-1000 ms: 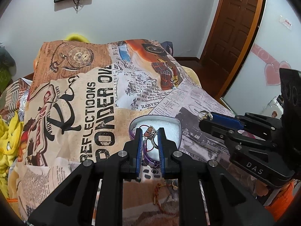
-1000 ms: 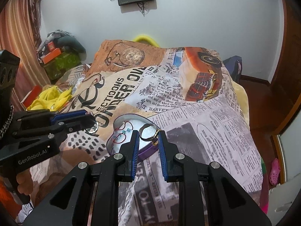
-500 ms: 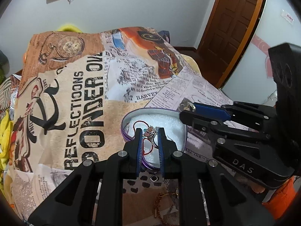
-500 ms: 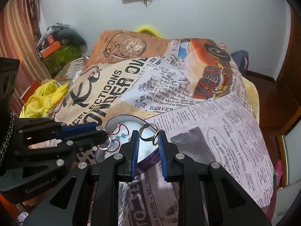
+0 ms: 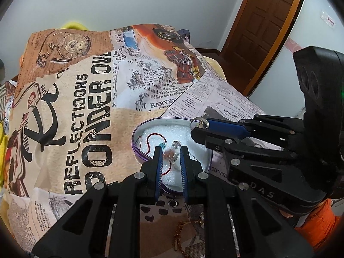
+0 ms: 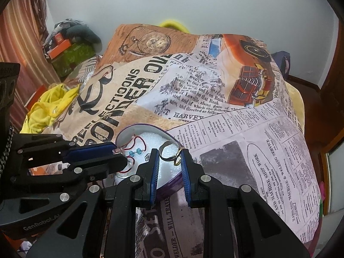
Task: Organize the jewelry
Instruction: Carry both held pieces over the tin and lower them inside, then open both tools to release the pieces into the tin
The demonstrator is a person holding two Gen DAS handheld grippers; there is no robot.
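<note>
I hold my left gripper (image 5: 170, 153) low over the near edge of the purple tin (image 5: 137, 132), which sits on the printed bedspread (image 5: 86, 99) of the bed. Its pads are a narrow gap apart, and a blurred ring with a stone (image 5: 172, 153) lies in that gap; I cannot tell whether the pads pinch it or it rests on the tin's white foam (image 5: 178, 130). A red cord with blue beads (image 5: 160, 137) lies on the foam, just left of the ring.

My right gripper (image 6: 169, 157) reaches in from the right, its tips above the tin's right rim. Its pads clamp a silver band (image 6: 166, 150) and a thin gold ring (image 6: 178, 158) side by side between them.

More small pieces (image 5: 173, 203) lie on the bedspread nearer me than the tin.
</note>
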